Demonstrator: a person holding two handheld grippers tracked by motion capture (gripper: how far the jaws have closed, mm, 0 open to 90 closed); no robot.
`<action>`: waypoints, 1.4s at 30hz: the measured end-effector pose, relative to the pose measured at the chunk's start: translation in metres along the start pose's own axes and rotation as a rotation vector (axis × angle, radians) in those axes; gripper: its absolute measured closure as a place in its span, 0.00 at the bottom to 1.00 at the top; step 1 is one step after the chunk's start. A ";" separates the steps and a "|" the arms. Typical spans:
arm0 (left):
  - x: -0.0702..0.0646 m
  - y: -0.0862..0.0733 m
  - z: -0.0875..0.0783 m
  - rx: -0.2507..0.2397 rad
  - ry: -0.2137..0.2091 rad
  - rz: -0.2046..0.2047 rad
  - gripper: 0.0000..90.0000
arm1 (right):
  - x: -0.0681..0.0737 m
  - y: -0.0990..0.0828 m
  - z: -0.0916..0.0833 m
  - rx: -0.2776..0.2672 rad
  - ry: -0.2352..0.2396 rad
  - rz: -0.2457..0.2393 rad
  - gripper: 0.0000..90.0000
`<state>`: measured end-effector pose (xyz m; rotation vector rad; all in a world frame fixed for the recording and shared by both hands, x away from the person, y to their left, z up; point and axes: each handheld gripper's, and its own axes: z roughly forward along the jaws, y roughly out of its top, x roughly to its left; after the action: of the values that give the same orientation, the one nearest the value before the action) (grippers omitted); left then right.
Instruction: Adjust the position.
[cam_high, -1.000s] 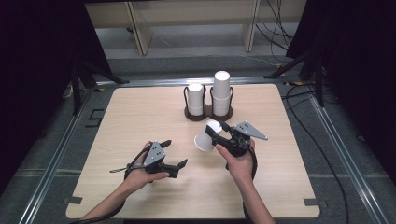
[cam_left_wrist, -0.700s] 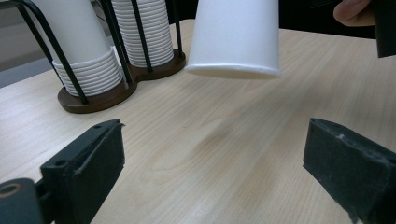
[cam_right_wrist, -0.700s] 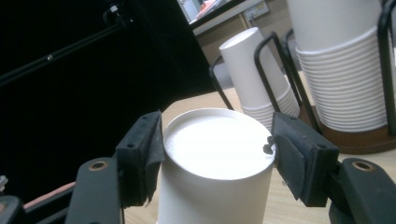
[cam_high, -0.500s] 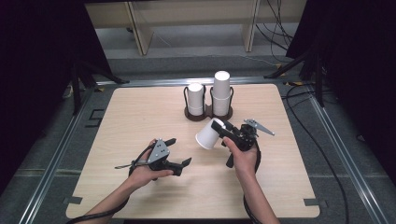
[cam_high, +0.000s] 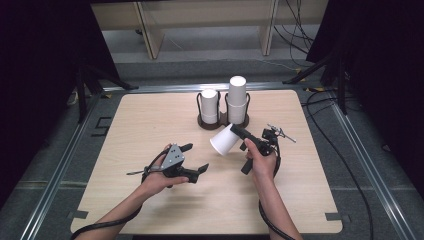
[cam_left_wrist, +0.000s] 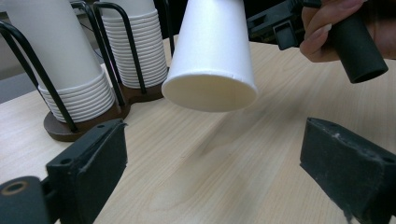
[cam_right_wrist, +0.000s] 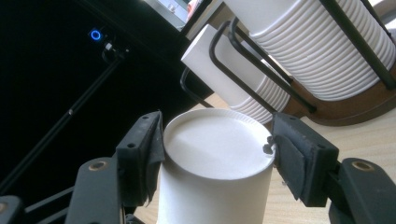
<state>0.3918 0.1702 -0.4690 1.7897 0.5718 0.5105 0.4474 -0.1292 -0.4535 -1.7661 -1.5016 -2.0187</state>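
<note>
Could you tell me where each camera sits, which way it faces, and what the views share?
High view: above the person's side, looking forward and down on the table; both forearms, left gripper, right gripper.
Left gripper view: along its open jaws toward the paper cup and cup rack.
Right gripper view: along jaws clamping the cup's base.
All share cup and rack.

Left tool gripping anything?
No, the left tool stands open over bare table, with the paper cup beyond its tips.
</note>
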 end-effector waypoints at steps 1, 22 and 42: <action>0.000 0.000 0.000 0.000 0.000 0.000 0.08 | 0.000 0.000 0.000 0.000 0.000 0.000 0.41; 0.008 0.011 0.034 -0.046 -0.041 0.024 0.08 | -0.010 0.003 0.007 0.007 0.028 0.143 0.41; 0.015 0.009 0.056 -0.033 -0.056 0.015 0.05 | -0.009 0.001 0.011 0.018 0.042 0.171 0.41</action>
<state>0.4384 0.1356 -0.4745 1.7729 0.5083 0.4759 0.4592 -0.1271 -0.4612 -1.7675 -1.3049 -1.9407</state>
